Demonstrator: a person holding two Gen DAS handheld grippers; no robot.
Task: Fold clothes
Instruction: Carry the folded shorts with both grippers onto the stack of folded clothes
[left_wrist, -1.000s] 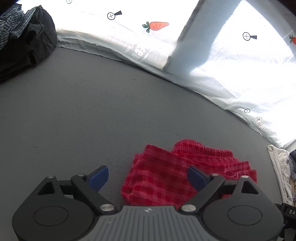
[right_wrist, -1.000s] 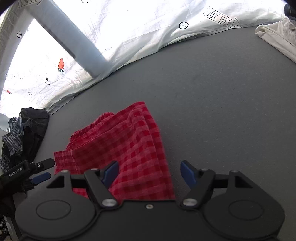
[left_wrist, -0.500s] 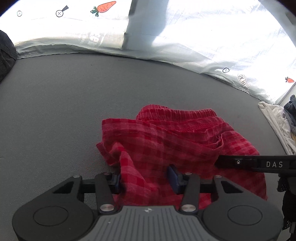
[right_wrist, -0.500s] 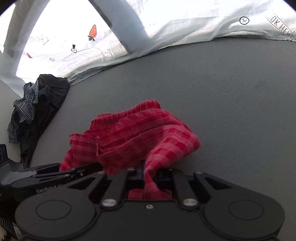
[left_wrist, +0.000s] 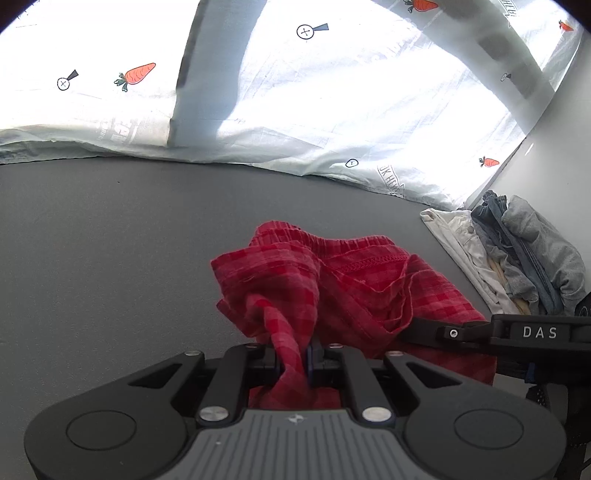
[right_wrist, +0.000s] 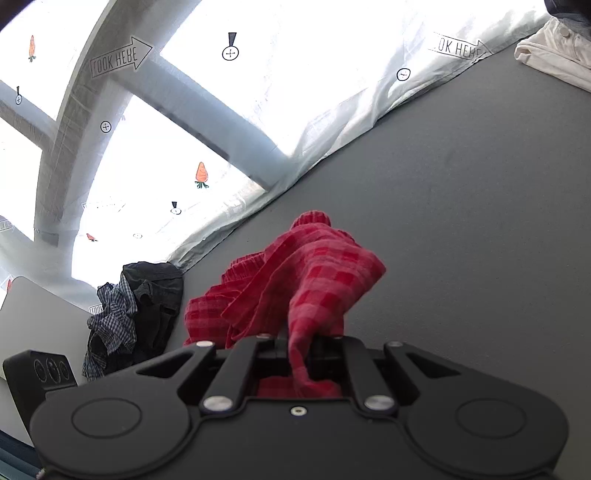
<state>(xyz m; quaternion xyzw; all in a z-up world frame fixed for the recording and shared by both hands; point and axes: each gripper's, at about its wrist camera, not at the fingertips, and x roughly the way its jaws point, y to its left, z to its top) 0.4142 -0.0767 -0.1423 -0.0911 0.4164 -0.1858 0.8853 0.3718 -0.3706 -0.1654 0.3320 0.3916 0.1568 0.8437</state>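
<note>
Red checked shorts (left_wrist: 332, 288) hang bunched over the grey table (left_wrist: 110, 240), their elastic waistband towards the far side. My left gripper (left_wrist: 295, 363) is shut on a twisted fold of the cloth near one corner. My right gripper (right_wrist: 299, 347) is shut on another fold of the same shorts (right_wrist: 314, 273), which rise in a peak off the table (right_wrist: 480, 221). In the left wrist view the right gripper's black body (left_wrist: 517, 332) reaches in from the right, against the cloth. The pads of both grippers are hidden by fabric.
A pile of white, denim and grey clothes (left_wrist: 517, 258) lies at the table's right end. A dark heap with a checked shirt (right_wrist: 133, 310) lies at the left end. A white printed sheet (left_wrist: 295, 110) hangs along the far edge, backlit.
Both grippers went from open above the flat shorts to shut on the cloth. They have since lifted it, so the shorts now bunch upward off the table.
</note>
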